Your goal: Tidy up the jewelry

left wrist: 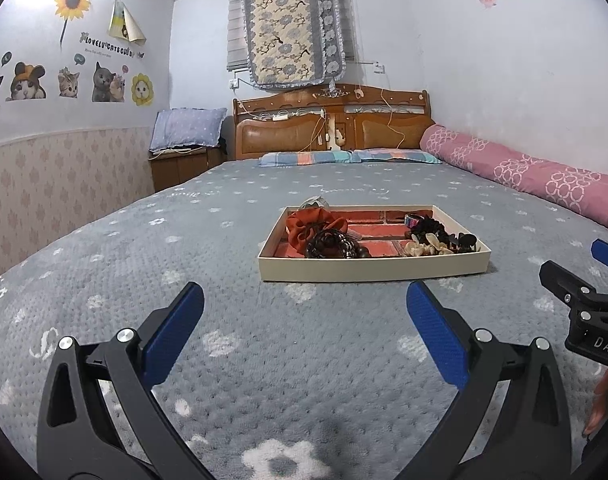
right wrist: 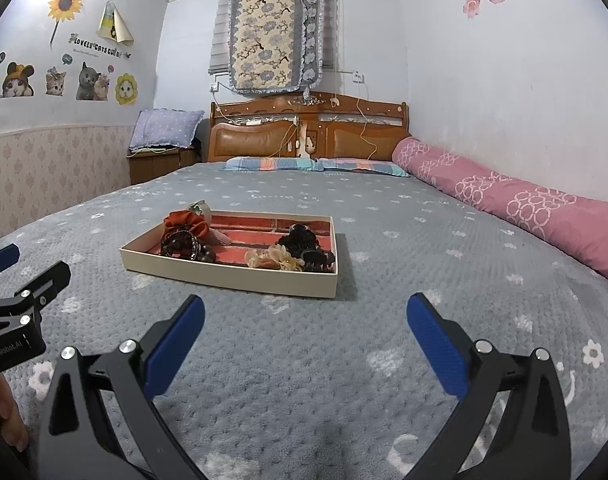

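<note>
1. Currently both grippers hang low over the grey flower-print bedspread, side by side, neither touching anything.
2. Left gripper: blue-padded fingers spread wide, nothing between them. Bare blanket fills the gap.
3. Right gripper: fingers equally wide apart, empty. Its black frame shows at the right edge of the left wrist view.
4. Shallow cream tray with a red brick-pattern floor sits flat on the bedspread, ahead of both grippers and well apart from them. From the right wrist view it lies ahead and to the left.
5. Tray contents, left end: rust-orange scrunchie with a dark beaded bracelet lying against its near side.
6. Tray contents, right end: black scrunchie, cream fabric flower piece in front of it, black claw clip at the near right corner.
7. Small pale item sits at the tray's far left corner; whether inside or outside, I cannot tell.
8. Pink patterned bolster runs along the right wall; wooden headboard at the far end.
</note>
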`<state>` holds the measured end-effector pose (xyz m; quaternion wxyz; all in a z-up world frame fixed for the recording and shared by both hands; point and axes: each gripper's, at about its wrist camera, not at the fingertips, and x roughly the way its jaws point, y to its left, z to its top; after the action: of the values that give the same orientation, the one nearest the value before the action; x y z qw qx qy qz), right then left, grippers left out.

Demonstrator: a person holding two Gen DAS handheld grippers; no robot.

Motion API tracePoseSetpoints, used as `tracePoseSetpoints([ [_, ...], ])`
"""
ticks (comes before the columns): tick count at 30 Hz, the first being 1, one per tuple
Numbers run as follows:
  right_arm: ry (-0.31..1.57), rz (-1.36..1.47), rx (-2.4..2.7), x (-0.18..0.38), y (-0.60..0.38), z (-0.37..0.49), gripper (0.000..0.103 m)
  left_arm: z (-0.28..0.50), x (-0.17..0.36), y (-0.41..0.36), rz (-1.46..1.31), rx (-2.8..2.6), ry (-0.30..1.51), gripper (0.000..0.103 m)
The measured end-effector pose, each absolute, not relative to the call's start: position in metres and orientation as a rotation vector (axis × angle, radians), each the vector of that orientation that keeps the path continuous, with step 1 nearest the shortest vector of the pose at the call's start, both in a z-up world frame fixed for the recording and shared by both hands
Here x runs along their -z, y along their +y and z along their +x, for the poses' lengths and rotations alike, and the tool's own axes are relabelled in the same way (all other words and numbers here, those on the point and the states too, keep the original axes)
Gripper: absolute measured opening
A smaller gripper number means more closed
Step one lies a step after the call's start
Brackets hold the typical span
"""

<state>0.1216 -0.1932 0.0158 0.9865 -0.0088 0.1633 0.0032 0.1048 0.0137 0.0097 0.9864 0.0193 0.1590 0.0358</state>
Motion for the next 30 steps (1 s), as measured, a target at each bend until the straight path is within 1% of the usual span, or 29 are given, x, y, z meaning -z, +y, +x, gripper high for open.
tracePoseSetpoints([
  [30, 0.341, -0.001, -0.003, -0.0111, -0.1944, 0.1248, 0.099, 0.1086, -0.0064, 0.0128, 0.042, -0.075, 0.332, 0.098],
])
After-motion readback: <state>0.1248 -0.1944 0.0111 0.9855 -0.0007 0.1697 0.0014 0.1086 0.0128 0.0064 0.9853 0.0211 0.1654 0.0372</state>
